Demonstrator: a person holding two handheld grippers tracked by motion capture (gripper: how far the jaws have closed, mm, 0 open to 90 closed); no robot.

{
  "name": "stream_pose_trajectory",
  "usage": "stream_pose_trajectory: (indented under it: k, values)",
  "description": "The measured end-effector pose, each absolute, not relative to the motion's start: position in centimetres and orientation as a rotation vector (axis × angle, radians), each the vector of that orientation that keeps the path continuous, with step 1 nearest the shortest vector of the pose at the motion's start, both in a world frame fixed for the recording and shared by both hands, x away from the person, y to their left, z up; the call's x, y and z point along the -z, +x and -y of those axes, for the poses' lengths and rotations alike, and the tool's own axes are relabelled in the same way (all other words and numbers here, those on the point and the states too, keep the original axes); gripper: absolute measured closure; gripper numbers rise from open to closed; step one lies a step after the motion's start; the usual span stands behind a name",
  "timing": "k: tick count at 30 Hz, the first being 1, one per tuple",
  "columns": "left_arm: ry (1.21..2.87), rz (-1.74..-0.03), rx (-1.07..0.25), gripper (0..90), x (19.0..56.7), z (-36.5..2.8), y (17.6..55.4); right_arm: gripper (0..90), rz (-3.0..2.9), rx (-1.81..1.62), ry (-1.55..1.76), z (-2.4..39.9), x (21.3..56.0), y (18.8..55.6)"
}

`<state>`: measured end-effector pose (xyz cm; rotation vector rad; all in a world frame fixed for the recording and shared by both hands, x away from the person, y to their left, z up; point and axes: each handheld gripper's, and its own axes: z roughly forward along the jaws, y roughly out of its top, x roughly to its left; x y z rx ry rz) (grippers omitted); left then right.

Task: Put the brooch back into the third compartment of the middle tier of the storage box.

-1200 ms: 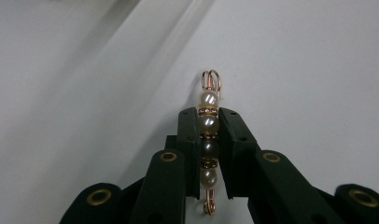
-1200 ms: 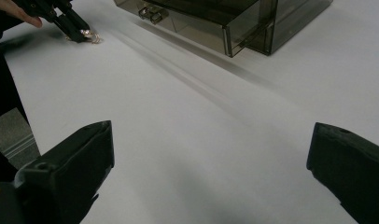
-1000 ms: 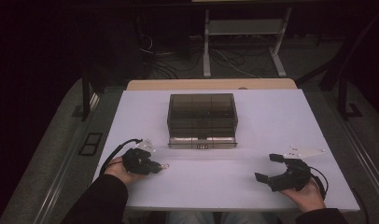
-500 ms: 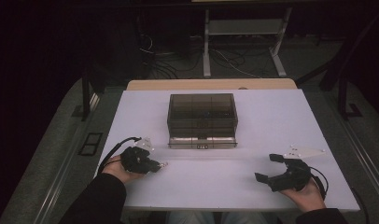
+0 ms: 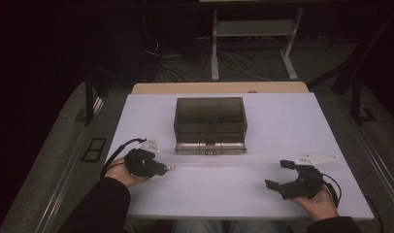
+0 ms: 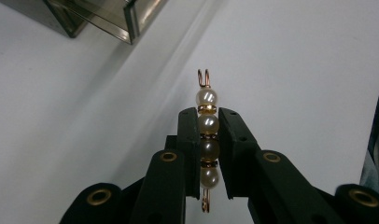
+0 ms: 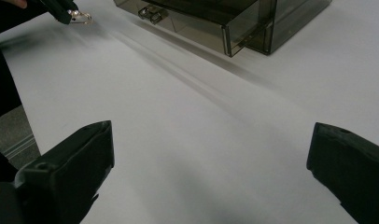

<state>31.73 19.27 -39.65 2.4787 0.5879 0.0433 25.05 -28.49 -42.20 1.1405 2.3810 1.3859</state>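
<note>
A pearl pin [image 6: 207, 121], a gold wire strung with several cream pearls, is clamped between the black jaws of my left gripper [image 6: 207, 116]. Its looped tip sticks out past the jaw ends. In the high view my left gripper [image 5: 165, 168] is low over the white table [image 5: 263, 121] at the front left, pointing right, with the pearl pin [image 5: 170, 167] glinting at its tip. A smoky clear drawer box [image 5: 210, 124] stands mid-table, its bottom drawer [image 5: 209, 147] pulled out a little. My right gripper [image 5: 279, 174] rests at the front right, jaws wide apart and bare.
The drawer box [image 7: 229, 21] lies ahead of my right gripper in the right gripper view, with the left gripper's tip and pin [image 7: 80, 17] at the far left. Table legs and cables [image 5: 243, 63] stand on the dark floor beyond the table.
My left gripper has shifted slightly left and toward the front with the pin still held. The right gripper has kept still.
</note>
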Motion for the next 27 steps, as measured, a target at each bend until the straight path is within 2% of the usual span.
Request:
stream_pose_trajectory:
  k: [27]
  values:
    - [2.414,-0.551,-0.11,78.9,36.2,-18.8,32.7,0.3,-2.383,-1.383,1.143,28.5,42.2,25.1]
